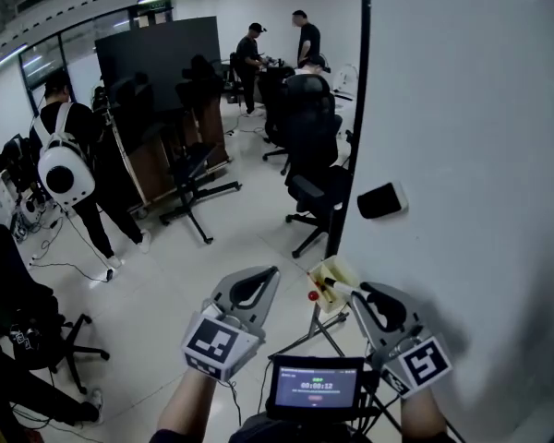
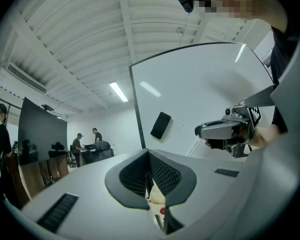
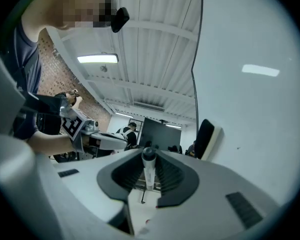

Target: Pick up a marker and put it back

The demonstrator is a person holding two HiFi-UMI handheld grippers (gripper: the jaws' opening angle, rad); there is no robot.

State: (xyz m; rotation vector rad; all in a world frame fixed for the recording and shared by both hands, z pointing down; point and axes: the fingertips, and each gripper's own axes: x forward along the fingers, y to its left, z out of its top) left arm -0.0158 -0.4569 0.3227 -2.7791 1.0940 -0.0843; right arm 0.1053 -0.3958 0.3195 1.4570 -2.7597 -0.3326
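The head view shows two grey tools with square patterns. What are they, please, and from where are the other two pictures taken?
They are hand-held grippers: a person holds one in each hand. The head view comes from a camera on the person's head; the other two come from cameras riding on each gripper, looking along its fingers. The right gripper holds a marker beside a whiteboard, near a small tray. The left gripper is empty. A black eraser sticks to the board.

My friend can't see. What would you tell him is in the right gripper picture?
The right gripper pinches a white, dark-capped marker between its jaws. A whiteboard with a black eraser stuck on it fills the right side; the left gripper shows at left.
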